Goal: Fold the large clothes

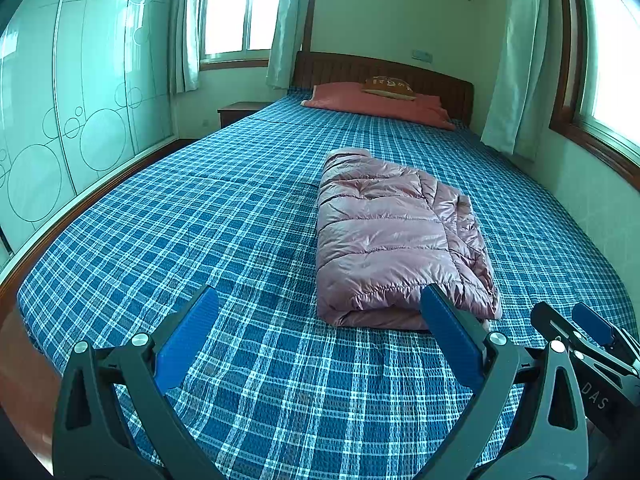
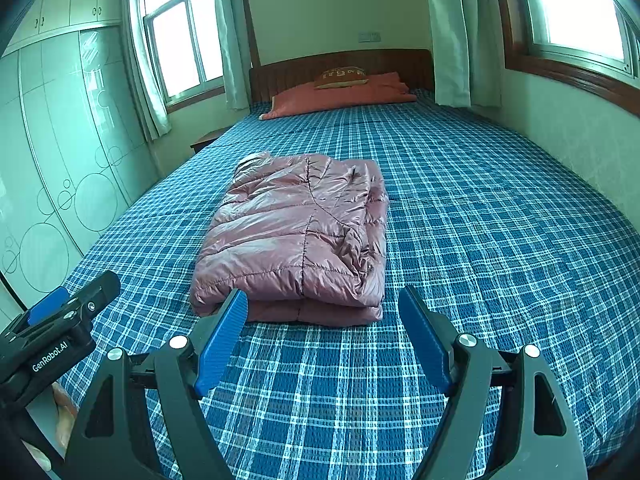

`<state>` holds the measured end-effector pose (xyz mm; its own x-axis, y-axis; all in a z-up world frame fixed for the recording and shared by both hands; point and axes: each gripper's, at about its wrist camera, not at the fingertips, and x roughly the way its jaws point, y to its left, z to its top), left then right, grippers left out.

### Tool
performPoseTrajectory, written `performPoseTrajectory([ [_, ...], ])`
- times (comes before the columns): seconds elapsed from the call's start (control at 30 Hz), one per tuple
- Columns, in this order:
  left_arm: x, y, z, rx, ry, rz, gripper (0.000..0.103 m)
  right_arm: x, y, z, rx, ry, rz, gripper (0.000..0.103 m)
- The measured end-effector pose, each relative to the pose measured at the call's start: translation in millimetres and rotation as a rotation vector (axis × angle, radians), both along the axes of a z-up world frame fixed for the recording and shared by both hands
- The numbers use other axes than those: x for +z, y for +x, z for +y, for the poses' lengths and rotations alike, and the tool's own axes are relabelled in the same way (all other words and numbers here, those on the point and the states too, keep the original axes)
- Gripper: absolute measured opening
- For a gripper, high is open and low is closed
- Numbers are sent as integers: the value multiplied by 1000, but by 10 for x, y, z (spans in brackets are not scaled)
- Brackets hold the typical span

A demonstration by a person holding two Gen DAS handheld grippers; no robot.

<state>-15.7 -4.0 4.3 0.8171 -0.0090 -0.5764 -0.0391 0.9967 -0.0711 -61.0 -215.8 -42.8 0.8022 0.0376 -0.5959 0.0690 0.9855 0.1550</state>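
My left hand-held gripper [image 1: 320, 308] and right hand-held gripper [image 2: 322, 310]: angled down, jaws apart, empty. Ahead: folded, glossy pink quilted jacket [image 2: 296, 232] on waffle-weave plaid bed [image 2: 480, 240].

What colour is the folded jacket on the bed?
Shiny pink jacket, seen best in the right wrist view.

Lettering legible on the two handheld grippers.
The black body of the right gripper [image 1: 596, 330], seen at the right edge of the left wrist view, carries the pale letters "DAS"; whether more lettering runs on past the frame edge cannot be told. The black body of the left gripper [image 2: 60, 308], seen at the left edge of the right wrist view, carries "GenRobot.AI" in white. The small cushion [image 2: 341, 77] at the headboard bears pale markings too small to read.
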Motion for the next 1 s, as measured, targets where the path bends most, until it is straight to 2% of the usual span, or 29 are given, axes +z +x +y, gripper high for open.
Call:
performPoseTrajectory([
  [1.0,48,-30,-29,-10,14,-17,101,4,-24,29,3,-1,-3,77],
])
